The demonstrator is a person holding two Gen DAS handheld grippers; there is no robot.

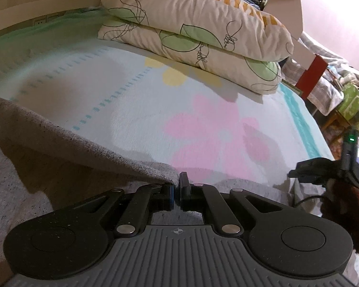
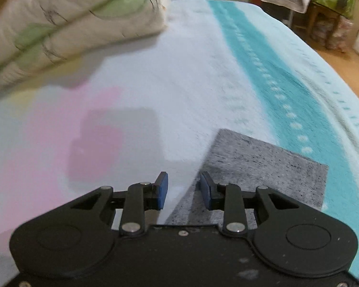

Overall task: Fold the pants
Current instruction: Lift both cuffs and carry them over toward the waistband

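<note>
The grey pants point(image 1: 47, 153) lie on the bed at the left of the left wrist view, one edge lifted in a raised fold. My left gripper point(image 1: 177, 186) is shut on the corner of that fold and holds it just above the blanket. In the right wrist view a flat grey rectangle of the pants point(image 2: 263, 165) lies on the blanket under the right finger. My right gripper point(image 2: 183, 186) is open and empty, its blue pads point(image 2: 161, 191) straddling the left edge of that piece. The right gripper also shows at the right edge of the left wrist view point(image 1: 323, 172).
The bed carries a pale blanket point(image 1: 155, 110) with pink and yellow flowers and a teal stripe point(image 2: 275, 76). Two stacked pillows point(image 1: 198, 31) lie at the head. The bed's right edge drops to a wooden floor point(image 2: 342, 71), with cluttered furniture point(image 1: 342, 91) beyond.
</note>
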